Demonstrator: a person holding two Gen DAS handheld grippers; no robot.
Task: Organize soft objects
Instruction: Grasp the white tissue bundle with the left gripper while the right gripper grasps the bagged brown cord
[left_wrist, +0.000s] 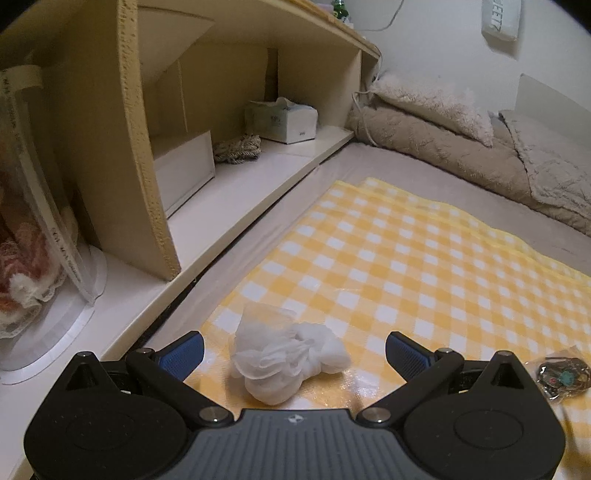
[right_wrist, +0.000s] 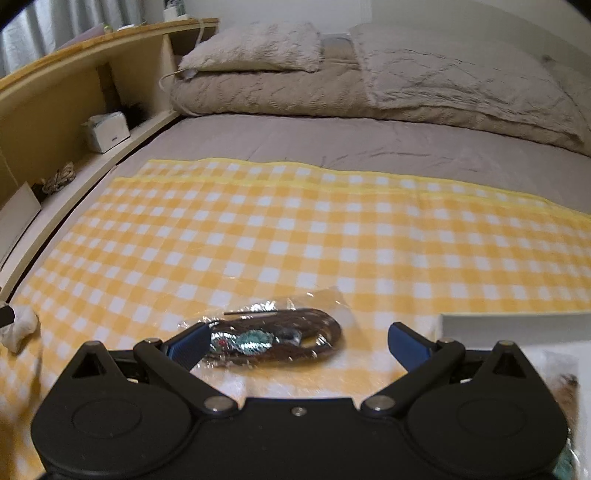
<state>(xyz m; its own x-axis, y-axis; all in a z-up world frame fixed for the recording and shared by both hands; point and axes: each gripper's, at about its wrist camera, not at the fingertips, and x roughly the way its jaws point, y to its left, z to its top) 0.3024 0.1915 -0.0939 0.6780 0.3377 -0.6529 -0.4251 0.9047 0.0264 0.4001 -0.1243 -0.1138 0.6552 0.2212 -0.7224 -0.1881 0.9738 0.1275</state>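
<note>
A crumpled white cloth (left_wrist: 284, 360) lies on the yellow checked blanket (left_wrist: 406, 258), right between the spread fingers of my left gripper (left_wrist: 294, 354), which is open and not touching it. The same white cloth (right_wrist: 18, 326) shows at the left edge of the right wrist view. A clear plastic bag with a dark brown corded item and turquoise piece (right_wrist: 273, 338) rests on the blanket (right_wrist: 295, 229) in front of my right gripper (right_wrist: 298, 343), which is open, its left finger beside the bag. That bag (left_wrist: 561, 374) also appears at the right in the left wrist view.
A wooden shelf unit (left_wrist: 207, 110) runs along the left of the bed, holding a tissue box (left_wrist: 282, 120), a coil of rope (left_wrist: 238, 147) and a white box (left_wrist: 184, 170). Pillows and a quilt (right_wrist: 369, 77) lie at the far end. A white box (right_wrist: 517, 326) sits at right.
</note>
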